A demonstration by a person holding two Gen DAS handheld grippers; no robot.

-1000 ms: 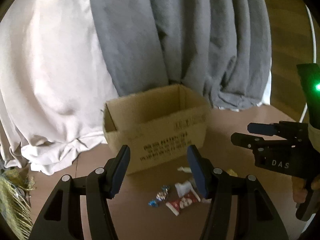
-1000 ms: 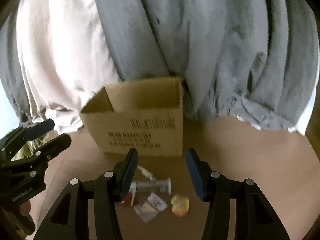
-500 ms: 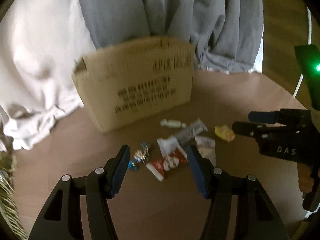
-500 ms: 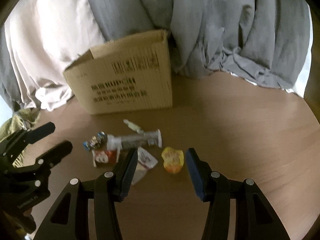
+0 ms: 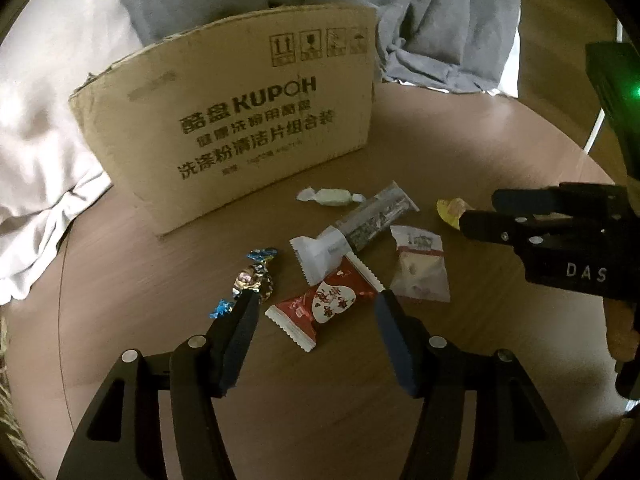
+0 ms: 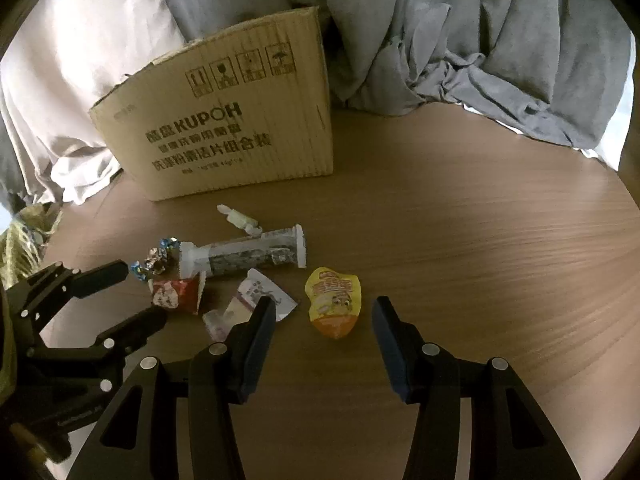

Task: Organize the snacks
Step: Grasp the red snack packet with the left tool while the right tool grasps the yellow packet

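A brown cardboard box (image 5: 232, 128) stands at the back of a round wooden table (image 5: 460, 140); it also shows in the right wrist view (image 6: 224, 136). Several snacks lie in front of it. My left gripper (image 5: 314, 300) is open just above a red-and-white packet (image 5: 324, 304), with a foil candy (image 5: 254, 280) by its left finger. A clear bar wrapper (image 5: 356, 228), a pale candy (image 5: 330, 197) and a clear packet (image 5: 420, 268) lie beyond. My right gripper (image 6: 324, 306) is open around a yellow pouch (image 6: 334, 300).
Grey and cream cloth (image 6: 460, 40) is heaped behind the box and over the table's back edge. The table's right side (image 6: 500, 220) is bare wood. Something straw-like (image 6: 20, 236) lies at the far left edge.
Both grippers have tilted down and moved closer to the snacks. The box has risen in both views. The red packet and the yellow pouch now sit between the open fingers.
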